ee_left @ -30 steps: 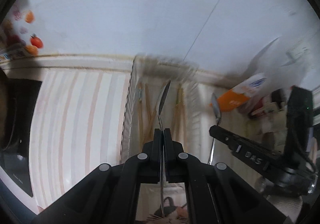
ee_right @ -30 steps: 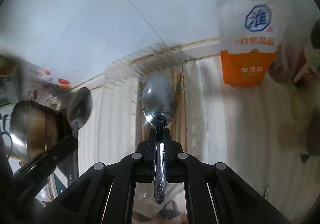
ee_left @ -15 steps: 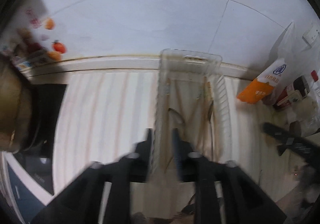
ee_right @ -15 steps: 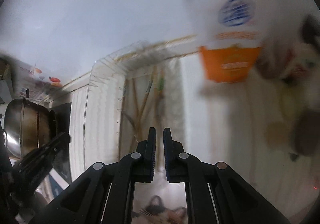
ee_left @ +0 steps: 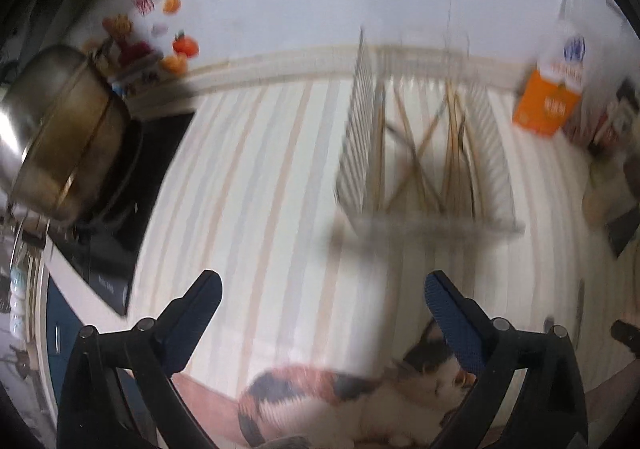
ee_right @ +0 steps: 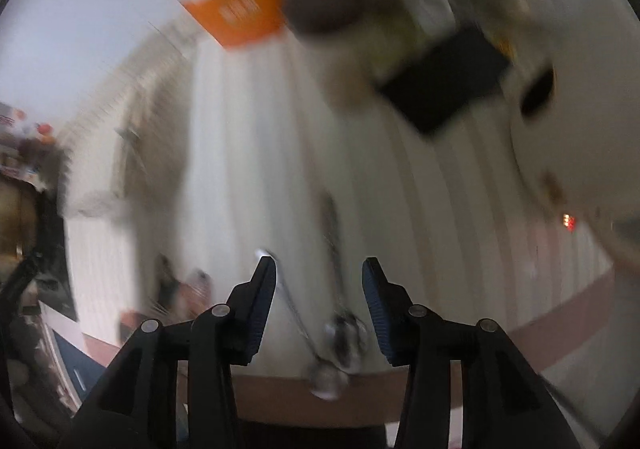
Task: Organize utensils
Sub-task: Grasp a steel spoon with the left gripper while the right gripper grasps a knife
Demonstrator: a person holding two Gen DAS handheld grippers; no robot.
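Note:
A clear ribbed plastic utensil tray [ee_left: 360,153] stands on the striped countertop at the back, holding several chopsticks [ee_left: 420,153]; the view is blurred. My left gripper [ee_left: 320,293] is wide open and empty, well short of the tray. My right gripper [ee_right: 318,273] is open and empty above two metal spoons [ee_right: 336,333] that lie on the counter near its front edge, between the fingers in the view. The tray also shows blurred in the right wrist view [ee_right: 132,137].
An orange and white carton [ee_left: 550,97] stands right of the tray, also in the right wrist view [ee_right: 236,5]. A steel pot [ee_left: 60,133] sits on a black cooktop at the left. A calico cat [ee_left: 360,397] is below the counter edge. A black box [ee_right: 444,81] lies far right.
Both grippers let go of their spoons into the tray, opened wide and pulled back. The right gripper swung right over two other spoons on the counter.

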